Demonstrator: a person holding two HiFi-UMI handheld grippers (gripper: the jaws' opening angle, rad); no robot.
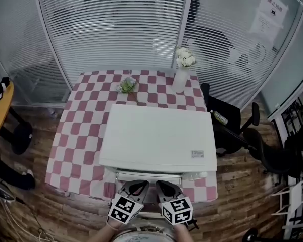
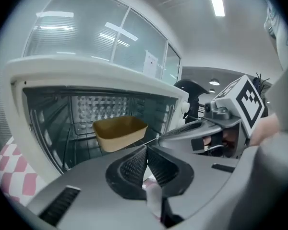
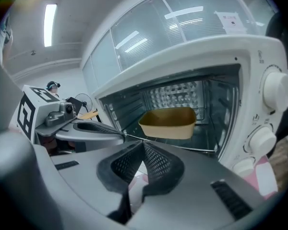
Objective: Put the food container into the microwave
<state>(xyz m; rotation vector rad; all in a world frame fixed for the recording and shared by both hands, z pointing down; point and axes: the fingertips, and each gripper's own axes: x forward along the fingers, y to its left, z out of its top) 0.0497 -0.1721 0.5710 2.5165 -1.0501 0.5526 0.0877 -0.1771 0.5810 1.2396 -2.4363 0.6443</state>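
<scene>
A white microwave stands on the pink-and-white checked table, its front open toward me. The tan food container sits inside the cavity on the wire rack, and nothing is touching it. My left gripper is in front of the opening with its jaws shut and nothing between them. Beside it, my right gripper is also shut and holds nothing. Each gripper shows in the other's view, the right gripper and the left gripper.
At the table's far end stand a white vase of flowers and a small green plant. The microwave's knobs are on its right side. A black office chair is right of the table, a yellow round table to the left.
</scene>
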